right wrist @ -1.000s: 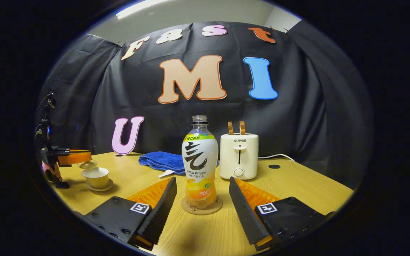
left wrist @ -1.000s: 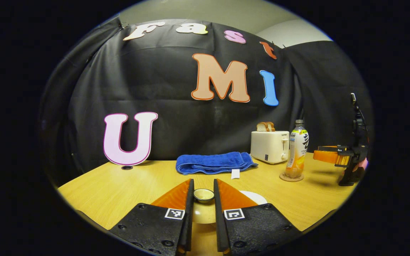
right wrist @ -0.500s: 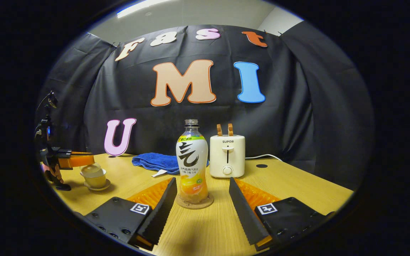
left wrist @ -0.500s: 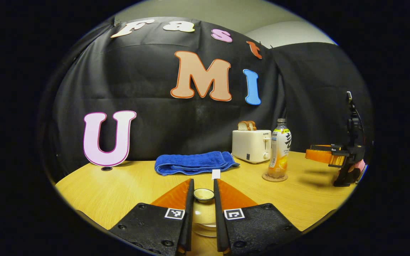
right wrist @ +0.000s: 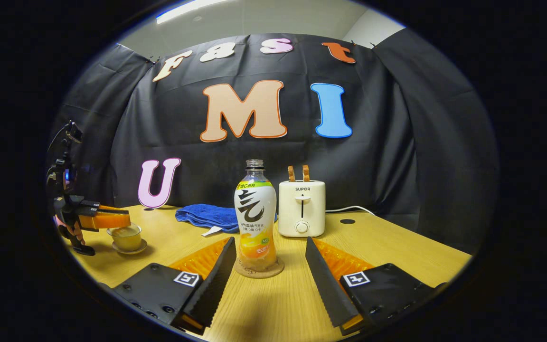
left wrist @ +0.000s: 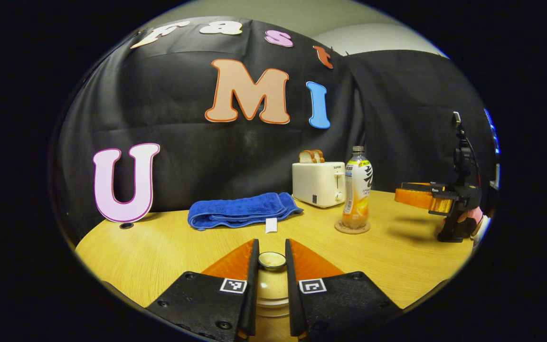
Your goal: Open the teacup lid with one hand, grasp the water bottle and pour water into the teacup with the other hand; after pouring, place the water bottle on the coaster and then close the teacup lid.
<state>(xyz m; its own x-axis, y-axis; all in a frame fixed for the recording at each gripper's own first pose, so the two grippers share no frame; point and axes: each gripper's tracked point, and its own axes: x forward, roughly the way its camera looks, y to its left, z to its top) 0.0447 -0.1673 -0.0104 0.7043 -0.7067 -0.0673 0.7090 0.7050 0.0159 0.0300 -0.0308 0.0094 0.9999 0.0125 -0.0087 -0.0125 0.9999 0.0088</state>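
A: What does the left gripper (left wrist: 271,266) hold?

B: Its two fingers are clamped on the small round knob of the pale ceramic teacup lid (left wrist: 272,260), one on each side. In the right gripper view the lid sits on the cream teacup (right wrist: 127,237), which stands on a matching saucer (right wrist: 131,248) at the near left of the light wooden table (right wrist: 397,251).

A: And the right gripper (right wrist: 266,280)?

B: Its fingers stand wide apart, gripping nothing. The clear plastic water bottle with a white and orange label (right wrist: 255,221) stands upright beyond their tips, in line with the gap between them. The bottle rests on a round cork coaster (right wrist: 259,269), with no cap on its neck.

A: What else is on the table?

B: A folded blue towel (left wrist: 242,216) lies toward the far side, left of the bottle. A white two-slot toaster with bread slices (right wrist: 301,206) stands just behind and to the right of the bottle.
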